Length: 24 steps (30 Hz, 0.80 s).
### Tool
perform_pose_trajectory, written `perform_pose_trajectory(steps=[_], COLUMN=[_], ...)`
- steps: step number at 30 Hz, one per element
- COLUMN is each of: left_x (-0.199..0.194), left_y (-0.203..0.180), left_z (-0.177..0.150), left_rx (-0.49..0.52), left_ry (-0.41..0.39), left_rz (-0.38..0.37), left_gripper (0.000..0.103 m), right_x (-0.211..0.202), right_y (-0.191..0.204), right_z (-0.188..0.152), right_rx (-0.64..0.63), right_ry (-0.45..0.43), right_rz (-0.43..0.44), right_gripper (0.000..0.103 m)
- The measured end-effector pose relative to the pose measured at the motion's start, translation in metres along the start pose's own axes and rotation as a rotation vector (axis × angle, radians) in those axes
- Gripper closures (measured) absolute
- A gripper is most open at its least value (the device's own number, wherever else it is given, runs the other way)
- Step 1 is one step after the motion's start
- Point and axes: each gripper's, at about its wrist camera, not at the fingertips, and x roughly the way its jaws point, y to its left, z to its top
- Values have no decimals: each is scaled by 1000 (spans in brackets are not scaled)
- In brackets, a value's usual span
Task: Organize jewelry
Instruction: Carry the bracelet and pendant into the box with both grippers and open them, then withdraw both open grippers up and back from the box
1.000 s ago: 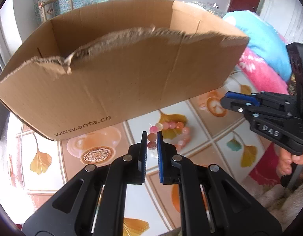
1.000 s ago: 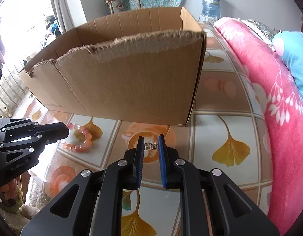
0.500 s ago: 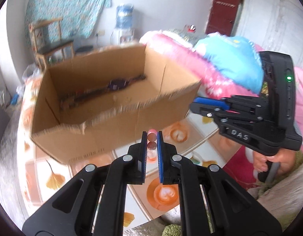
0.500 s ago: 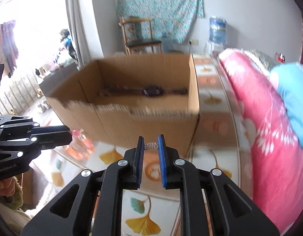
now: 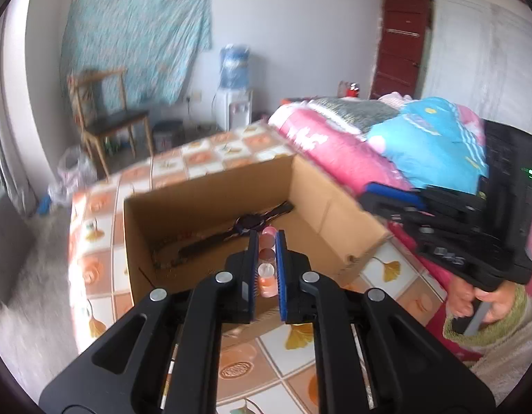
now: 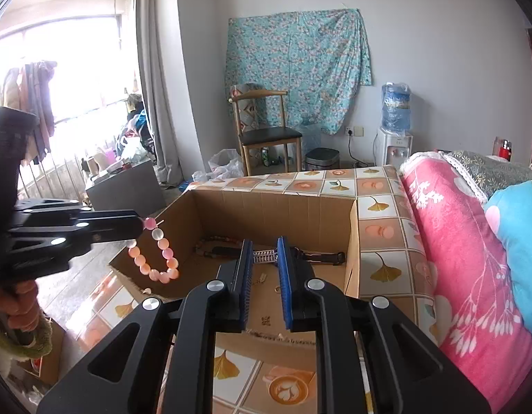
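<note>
a: left gripper (image 5: pixel 266 241)?
b: clamped on bead bracelet (image 6: pixel 158 255), hung at frame left, beside the box (image 6: pixel 266 214).
a: right gripper (image 6: pixel 264 253)?
b: clenched on small metal clasp (image 6: pixel 264 257), frame centre, over the box.

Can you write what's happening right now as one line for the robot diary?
left gripper: shut on pink bead bracelet | right gripper: shut on silver clasp | cardboard box: below

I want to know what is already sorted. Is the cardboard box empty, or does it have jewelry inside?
Not empty. The cardboard box holds a dark watch lying on its floor, and a few small pieces near its front; what these are is too small to tell.
</note>
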Motion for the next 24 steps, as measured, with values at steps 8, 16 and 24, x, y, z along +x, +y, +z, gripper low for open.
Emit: perform_pose_trajectory(steps=[8,16,24], left_x=[82,102,62], left_y=[58,64,54], left_z=[-16,-28,-20], left_rx=[-97,-71,-89], left_ry=[268,346,209], left_rz=[10,70,114], left_gripper=[94,78,43], right_x=[22,40,83], right_y=[-16,-32,-34], right_z=[-7,-9,-4], right_rx=[60,93,82], right_ry=[50,93,217], right_rz=[7,3,55], right_gripper=[88,88,87])
